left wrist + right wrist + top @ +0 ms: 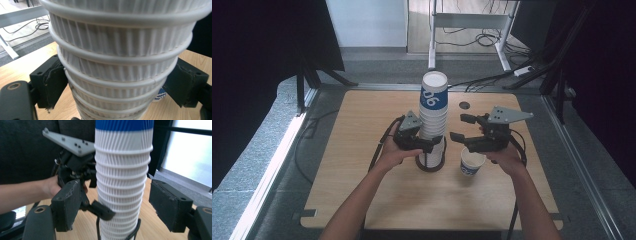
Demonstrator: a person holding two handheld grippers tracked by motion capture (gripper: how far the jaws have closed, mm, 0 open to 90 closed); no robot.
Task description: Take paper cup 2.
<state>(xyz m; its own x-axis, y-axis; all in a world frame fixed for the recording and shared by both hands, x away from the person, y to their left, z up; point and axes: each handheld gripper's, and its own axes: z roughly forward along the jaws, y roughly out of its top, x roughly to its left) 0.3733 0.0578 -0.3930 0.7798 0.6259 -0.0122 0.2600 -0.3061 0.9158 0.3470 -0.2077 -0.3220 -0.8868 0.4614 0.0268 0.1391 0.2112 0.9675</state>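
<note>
Left gripper (428, 145) is clamping the tall stack of ribbed white paper cups (433, 117) between its pads. Right gripper (462, 127) is hovering with jaws apart and nothing gripped, the stack just ahead of its fingers, a single white-and-blue paper cup (471, 164) sitting below.

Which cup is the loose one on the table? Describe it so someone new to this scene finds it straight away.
Start at the wooden table and find the tall stack of cups near its middle, which the left gripper is closed on low down. Just to the right of the stack's foot, below the right gripper, stands the single cup. Unlike the stacked ones, it stands alone, upright and open-topped, white with a blue print.
</note>
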